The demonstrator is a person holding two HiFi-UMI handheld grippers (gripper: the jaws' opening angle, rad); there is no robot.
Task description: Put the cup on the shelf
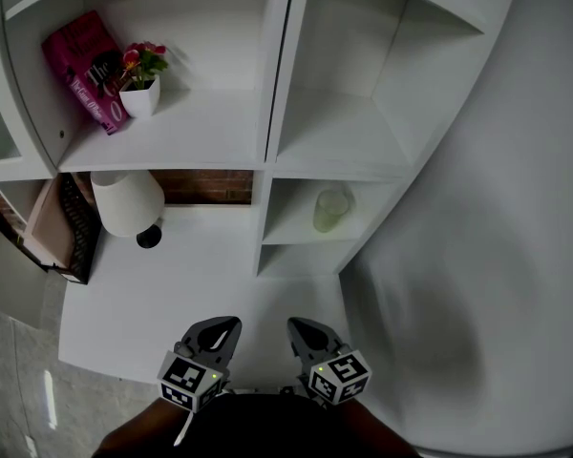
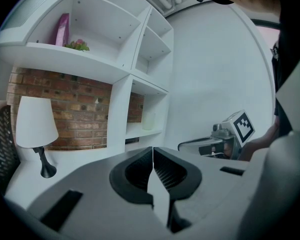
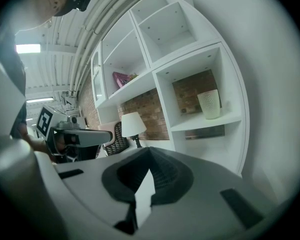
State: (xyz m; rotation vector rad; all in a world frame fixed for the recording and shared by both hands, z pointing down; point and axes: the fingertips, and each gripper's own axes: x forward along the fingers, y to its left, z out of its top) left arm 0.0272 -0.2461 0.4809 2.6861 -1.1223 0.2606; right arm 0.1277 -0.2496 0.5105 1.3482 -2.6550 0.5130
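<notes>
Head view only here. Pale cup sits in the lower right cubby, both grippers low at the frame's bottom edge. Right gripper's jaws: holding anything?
Observer: No. The right gripper view shows the right gripper with its jaws together and nothing between them.
Operator: And the left?
Observer: The left gripper view shows the left gripper the same way: jaws together, empty.

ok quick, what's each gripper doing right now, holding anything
left gripper: closed, jaws together, nothing held.
right gripper: closed, jaws together, nothing held; the cup stands on the shelf, away from both.
</notes>
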